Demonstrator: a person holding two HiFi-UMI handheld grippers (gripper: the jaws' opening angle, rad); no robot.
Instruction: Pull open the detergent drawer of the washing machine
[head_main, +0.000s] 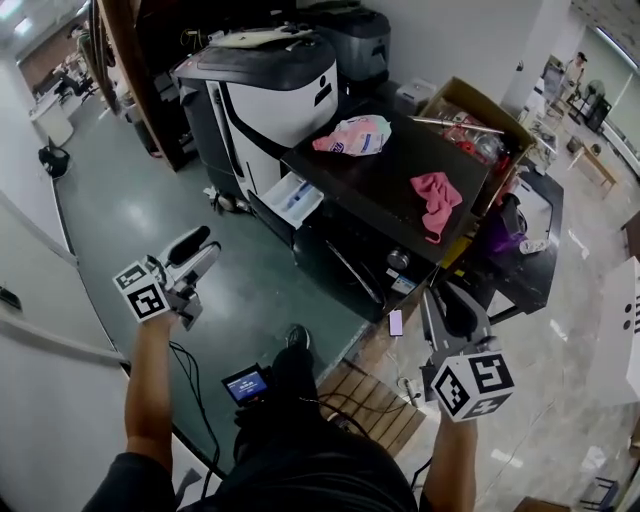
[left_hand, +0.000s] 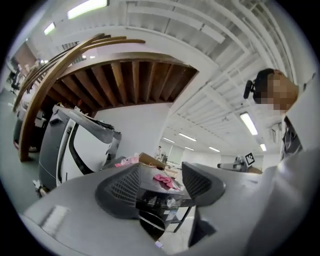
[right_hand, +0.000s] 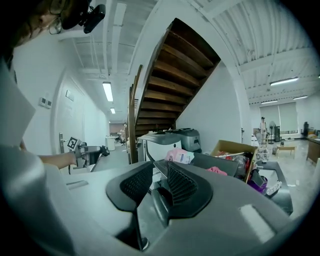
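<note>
The black washing machine (head_main: 370, 190) stands ahead of me in the head view, its front facing lower left. Its white detergent drawer (head_main: 292, 198), with a blue insert, sticks out of the front at the upper left corner. My left gripper (head_main: 200, 250) hangs in the air left of the machine, well short of the drawer, open and empty. The machine's front and knob show between the left gripper's (left_hand: 161, 185) pads. On the right my right gripper (head_main: 445, 300) is held before the machine's near corner. The right gripper (right_hand: 160, 182) stands open by a narrow gap, nothing in it.
A pink cloth (head_main: 435, 200) and a pink packet (head_main: 355, 135) lie on the machine's top. A cardboard box (head_main: 478, 125) of odds and ends sits behind it. A large white-and-black machine (head_main: 265, 85) stands beyond the drawer. A wooden slatted stand (head_main: 375, 400) is by my feet.
</note>
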